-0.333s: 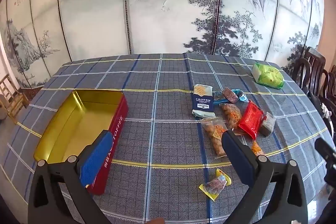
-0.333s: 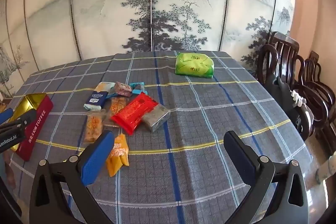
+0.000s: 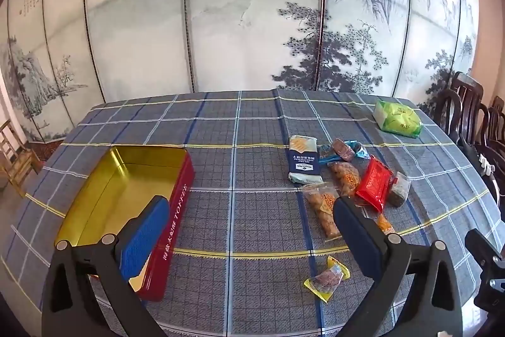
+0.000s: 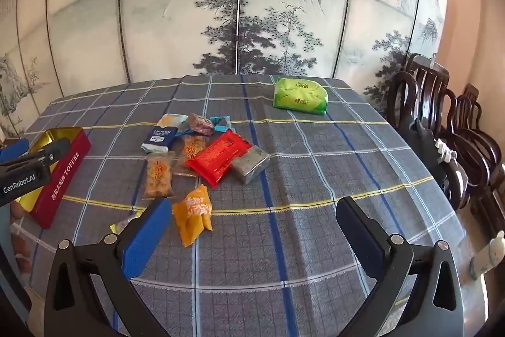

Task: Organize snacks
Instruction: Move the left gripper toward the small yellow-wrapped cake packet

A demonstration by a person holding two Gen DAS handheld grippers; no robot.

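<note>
On the table, under a blue checked tablecloth (image 4: 315,185), the snacks lie in a loose heap near the middle, while the open red tin (image 3: 176,210), gold inside and holding nothing that shows, sits well apart to their left. The left gripper (image 3: 249,229) hangs above the cloth between tin and heap with its jaws spread wide and nothing between them; the right gripper (image 4: 252,226) is likewise wide open and empty, tilted down toward the near side of the pile. Closest to it is an orange packet (image 4: 192,215), lying just beside its blue pad. Behind that are a clear bag of fried twists (image 4: 157,174), a red packet (image 4: 221,155) leaning on a grey wrapped block (image 4: 252,165), and a dark blue packet (image 4: 162,135); a green pack (image 4: 300,97) sits alone at the far side. A small yellow-edged sweet (image 3: 326,278) lies near the table's front edge. All of these look light and crinkly, with slick film that may slide under the pads. The puffed bags will likely squash, so a hold across the middle, gentle enough not to crush the brittle twists, seems best; the block looks firmer and could take a squarer pinch across its short sides.
</note>
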